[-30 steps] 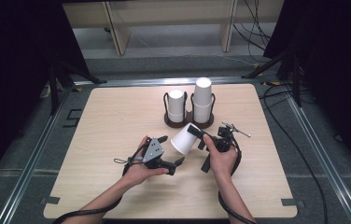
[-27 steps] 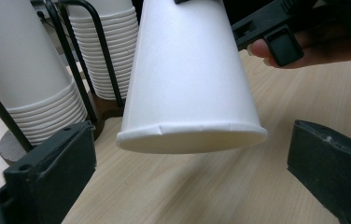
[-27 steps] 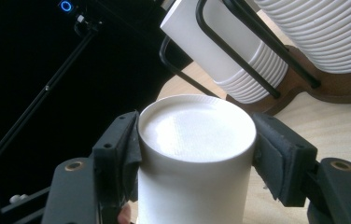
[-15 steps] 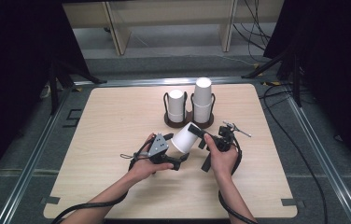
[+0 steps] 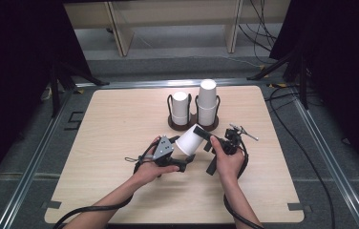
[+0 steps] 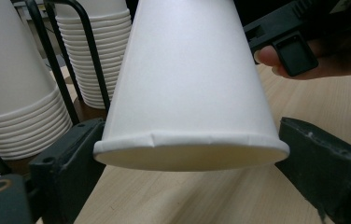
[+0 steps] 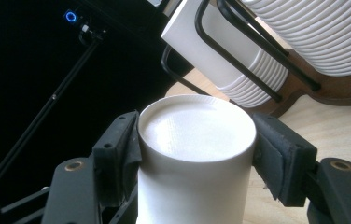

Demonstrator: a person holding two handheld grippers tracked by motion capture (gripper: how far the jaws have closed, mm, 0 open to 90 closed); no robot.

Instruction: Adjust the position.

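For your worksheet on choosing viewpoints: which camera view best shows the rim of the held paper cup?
The left gripper view: the cup's rim spans it, close up. The high view shows the cup small; the right gripper view shows its closed base.

paper cup (image 6: 190, 79): matt white paper, smooth, rolled rim | desk (image 5: 120, 124): pale wood-grain, matt | cup holder (image 5: 194, 125): dark brown glossy wood base, thin black metal loops | left tongs (image 6: 190, 186): black matt plastic, scuffed pads | cup stacks (image 6: 19, 93): ribbed white paper
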